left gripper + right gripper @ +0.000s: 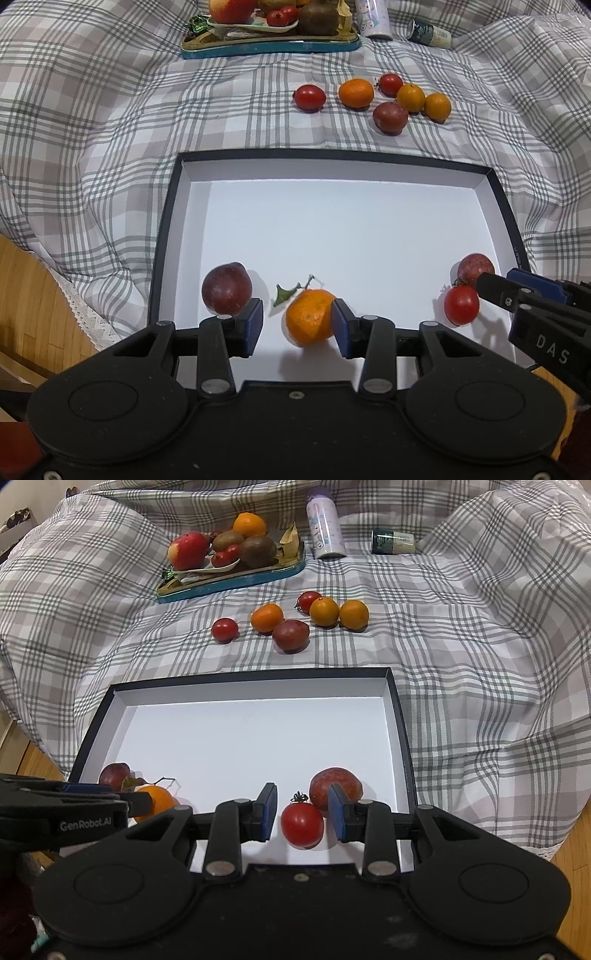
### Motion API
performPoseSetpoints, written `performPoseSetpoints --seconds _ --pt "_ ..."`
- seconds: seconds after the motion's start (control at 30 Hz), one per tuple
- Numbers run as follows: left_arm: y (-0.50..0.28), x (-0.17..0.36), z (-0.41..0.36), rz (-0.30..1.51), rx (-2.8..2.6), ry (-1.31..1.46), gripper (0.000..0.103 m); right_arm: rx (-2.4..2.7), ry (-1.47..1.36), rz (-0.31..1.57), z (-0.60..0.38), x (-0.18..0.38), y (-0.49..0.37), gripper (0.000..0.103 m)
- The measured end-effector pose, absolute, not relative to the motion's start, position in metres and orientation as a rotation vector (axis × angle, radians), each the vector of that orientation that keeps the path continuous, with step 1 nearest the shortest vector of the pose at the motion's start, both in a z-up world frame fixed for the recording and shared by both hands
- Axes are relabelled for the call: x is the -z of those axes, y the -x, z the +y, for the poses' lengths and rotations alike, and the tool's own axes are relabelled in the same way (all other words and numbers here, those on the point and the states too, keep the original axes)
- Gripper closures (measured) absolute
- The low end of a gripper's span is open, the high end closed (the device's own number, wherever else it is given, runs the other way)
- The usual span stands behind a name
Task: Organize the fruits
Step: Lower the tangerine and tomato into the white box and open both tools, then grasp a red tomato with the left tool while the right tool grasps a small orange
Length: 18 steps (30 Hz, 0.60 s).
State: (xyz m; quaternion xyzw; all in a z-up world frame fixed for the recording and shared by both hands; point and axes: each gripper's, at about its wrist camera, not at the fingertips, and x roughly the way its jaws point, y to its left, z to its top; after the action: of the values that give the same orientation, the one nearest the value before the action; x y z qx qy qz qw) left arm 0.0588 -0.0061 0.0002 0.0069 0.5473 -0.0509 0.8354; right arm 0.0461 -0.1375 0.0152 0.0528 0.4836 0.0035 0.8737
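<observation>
— Where do the claws stand?

— Both over the near end of the black box (pixel 498 206) with the white floor, which lies on the checked bedcover (pixel 92 129). The left claw (pixel 297 326) has its pads apart around a leafy orange (pixel 308 321); the right pad seems to touch it, the left does not. A dark plum (pixel 226 288) sits just left.

— And the other?

— The right claw (pixel 302 816) is spread as well, a red tomato (pixel 302 824) between its pads (touching neither, as far as I can tell), a second plum (pixel 334 784) just behind.

— Outside the box?

— A loose cluster (pixel 291 618) of tomatoes, oranges and a plum lies beyond it; farther back, a teal tray (pixel 236 578) of fruit.
</observation>
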Motion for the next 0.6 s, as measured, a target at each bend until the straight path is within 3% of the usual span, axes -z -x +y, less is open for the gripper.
performPoseSetpoints --seconds 0.6 --pt "-0.105 -0.012 0.005 1.093 0.049 -0.025 0.053 0.047 -0.117 0.969 -0.152 -0.023 -0.073 0.069"
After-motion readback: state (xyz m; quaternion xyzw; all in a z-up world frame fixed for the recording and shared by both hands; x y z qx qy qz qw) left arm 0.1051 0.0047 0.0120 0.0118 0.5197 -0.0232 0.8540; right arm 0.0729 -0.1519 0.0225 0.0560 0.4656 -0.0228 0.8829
